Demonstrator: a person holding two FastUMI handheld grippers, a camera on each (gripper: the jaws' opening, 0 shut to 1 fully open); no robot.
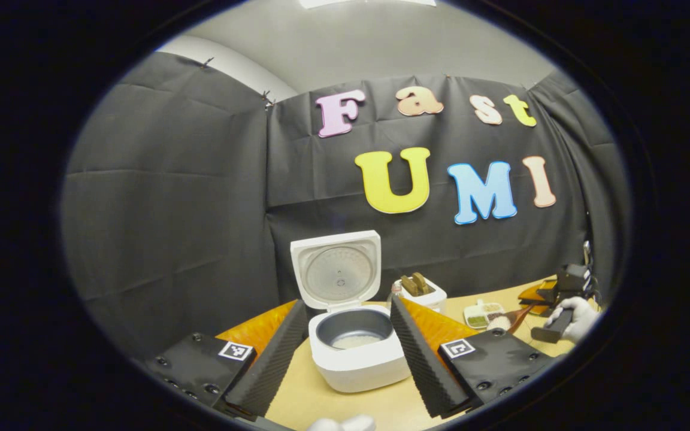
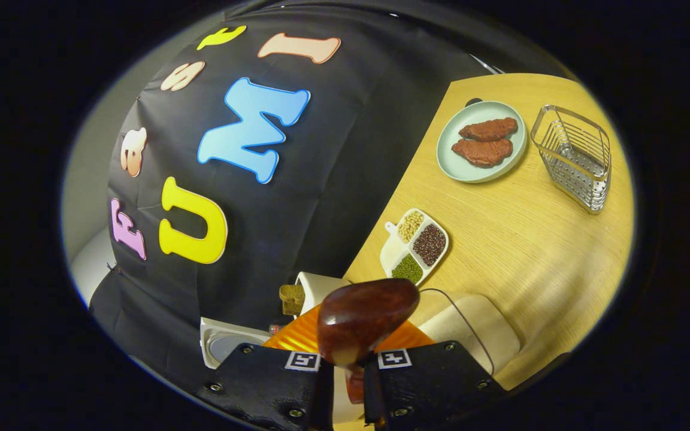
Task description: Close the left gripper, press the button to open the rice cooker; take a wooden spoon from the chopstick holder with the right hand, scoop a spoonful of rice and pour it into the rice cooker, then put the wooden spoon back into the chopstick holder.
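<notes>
Pale wooden tabletop (image 2: 518, 251) fronts black cloth. Nearest, the right gripper (image 2: 348, 383) pinches the dark brown wooden spoon (image 2: 366, 320) by its handle, bowl raised. Beyond the spoon lies a white three-part dish (image 2: 415, 246) of beans, farther a pale green plate (image 2: 481, 149) with two brown meat pieces and a wire basket (image 2: 574, 157). The left gripper (image 1: 350, 335), fingers spread, frames the white rice cooker (image 1: 358, 353), lid up, rice inside; behind it stands the white chopstick holder (image 1: 426, 294).
</notes>
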